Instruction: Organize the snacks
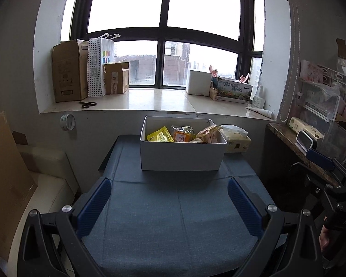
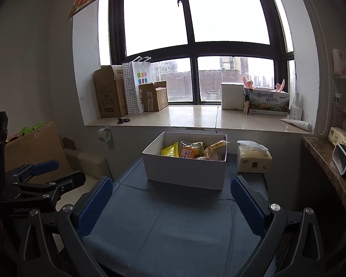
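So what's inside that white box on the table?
The white box holds snack packets: a yellow pouch, an orange-labelled pack and tan wrappers. Anything beneath them, and the box floor, is hidden.

A white box (image 1: pixel 183 154) holds yellow and orange snack packets (image 1: pixel 173 135) (on a blue-grey tablecloth (image 1: pixel 173 219)).

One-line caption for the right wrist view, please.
Open right gripper faces a white cardboard box of packaged snacks on a blue cloth-covered table, tissue pack beside it.
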